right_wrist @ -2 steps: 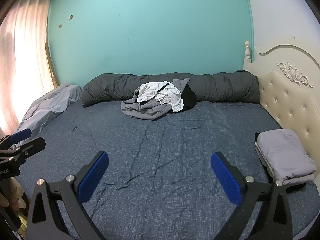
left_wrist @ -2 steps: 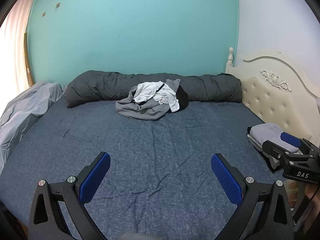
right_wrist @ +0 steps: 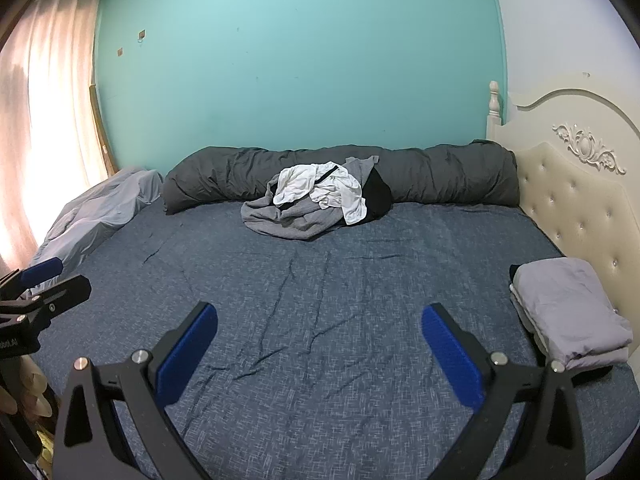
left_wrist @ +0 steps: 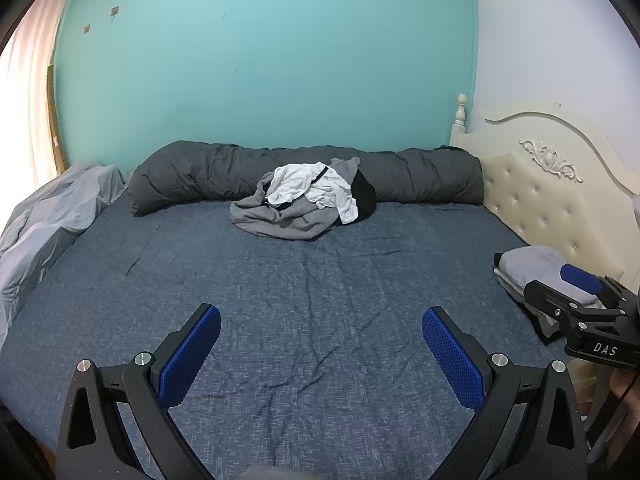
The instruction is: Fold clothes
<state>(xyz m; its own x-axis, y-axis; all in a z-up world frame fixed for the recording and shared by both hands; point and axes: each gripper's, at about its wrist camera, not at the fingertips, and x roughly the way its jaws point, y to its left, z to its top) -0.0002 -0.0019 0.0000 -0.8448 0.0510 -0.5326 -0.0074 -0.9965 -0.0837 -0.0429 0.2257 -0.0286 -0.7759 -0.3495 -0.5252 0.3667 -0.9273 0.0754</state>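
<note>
In the left wrist view, the left gripper (left_wrist: 321, 344) hangs above the blue bed (left_wrist: 320, 280) with its jaws wide apart and nothing between them. The pile (left_wrist: 304, 204) of unfolded clothes, grey, white and black, lies at the far side of the bed, touching the dark duvet (left_wrist: 200, 172) rolled along the green wall. At the right edge, the right gripper (left_wrist: 576, 300) covers part of the folded stack (left_wrist: 528, 260) near the headboard (left_wrist: 540, 200). In the right wrist view, the right gripper (right_wrist: 316, 342) also has its jaws wide apart and empty over the bed (right_wrist: 320, 280). The pile (right_wrist: 316, 204) is far ahead, the stack (right_wrist: 568, 308) lies at right beside the headboard (right_wrist: 572, 208), and the left gripper (right_wrist: 40, 288) shows at the left edge.
</note>
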